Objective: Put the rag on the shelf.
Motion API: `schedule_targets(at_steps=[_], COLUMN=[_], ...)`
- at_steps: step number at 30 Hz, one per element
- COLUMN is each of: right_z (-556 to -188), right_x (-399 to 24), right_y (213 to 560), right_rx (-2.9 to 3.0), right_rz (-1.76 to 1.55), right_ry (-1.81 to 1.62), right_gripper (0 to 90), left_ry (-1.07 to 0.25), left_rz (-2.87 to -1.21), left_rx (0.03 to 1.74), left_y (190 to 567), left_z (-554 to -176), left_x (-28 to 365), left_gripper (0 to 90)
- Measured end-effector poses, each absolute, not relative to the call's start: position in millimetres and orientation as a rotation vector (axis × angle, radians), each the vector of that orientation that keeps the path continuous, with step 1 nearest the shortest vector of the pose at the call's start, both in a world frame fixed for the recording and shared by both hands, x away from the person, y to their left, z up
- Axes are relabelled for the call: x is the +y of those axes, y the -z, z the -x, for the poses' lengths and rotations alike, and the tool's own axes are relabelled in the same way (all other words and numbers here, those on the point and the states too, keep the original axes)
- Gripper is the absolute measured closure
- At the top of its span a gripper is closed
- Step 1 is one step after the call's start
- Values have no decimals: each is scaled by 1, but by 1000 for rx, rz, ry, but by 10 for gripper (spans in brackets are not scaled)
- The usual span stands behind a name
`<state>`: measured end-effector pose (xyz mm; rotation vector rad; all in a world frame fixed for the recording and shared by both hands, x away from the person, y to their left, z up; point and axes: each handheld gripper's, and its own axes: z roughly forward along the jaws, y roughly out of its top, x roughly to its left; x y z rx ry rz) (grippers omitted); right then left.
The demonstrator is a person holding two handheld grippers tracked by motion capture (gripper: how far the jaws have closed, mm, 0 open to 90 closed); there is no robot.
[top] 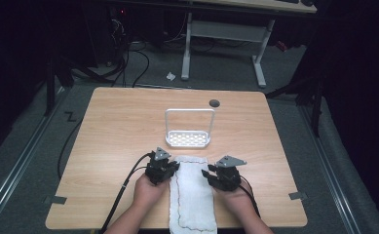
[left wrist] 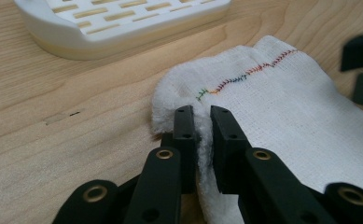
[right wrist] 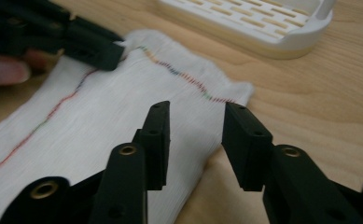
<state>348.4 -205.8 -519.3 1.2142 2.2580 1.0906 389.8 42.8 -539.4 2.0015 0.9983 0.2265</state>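
A: Here's the white cloth (top: 192, 195), folded long and narrow on the near side of the wooden table (top: 114, 122), lying between the two hands.

B: And the left gripper (left wrist: 201, 114) has it! Jaws drawn narrow, pinching the cloth's left edge near the far corner (the fabric bunches up between the pads).

A: The right gripper (right wrist: 195, 116)?

B: Jaws apart, nothing pressed. They straddle the cloth's right edge, pads clear of the fabric.

A: That coloured stitching (right wrist: 184, 74) runs along the hem at the far end.

B: Beyond it, well apart towards the far side, stands the white slotted rack (top: 189, 138) with its tall handle.
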Motion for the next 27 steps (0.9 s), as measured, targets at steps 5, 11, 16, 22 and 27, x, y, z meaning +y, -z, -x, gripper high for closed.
schedule_targets(at_steps=[5, 11, 16, 22, 27], right_z=[-371, -373, -367, -364, -367], right_x=[-199, -196, -198, -196, -195], right_y=[525, 532, 536, 537, 537], right_rx=[2245, 2231, 2212, 2235, 2262], right_rz=[-1303, -1332, -1343, -1327, -1315], right_ry=[-1036, -1017, -1067, -1102, -1134], right_gripper=[522, 504, 568, 719, 831], left_ry=[-219, -212, -211, -212, -204], left_rz=[-1999, -1996, -1995, -1996, -1993], left_rx=[1000, 1002, 1003, 1003, 1003], left_y=[539, 540, 540, 540, 540], left_z=[-390, -391, -391, -390, -390], left_x=[43, 44, 44, 44, 45], left_gripper=[813, 813, 813, 814, 818])
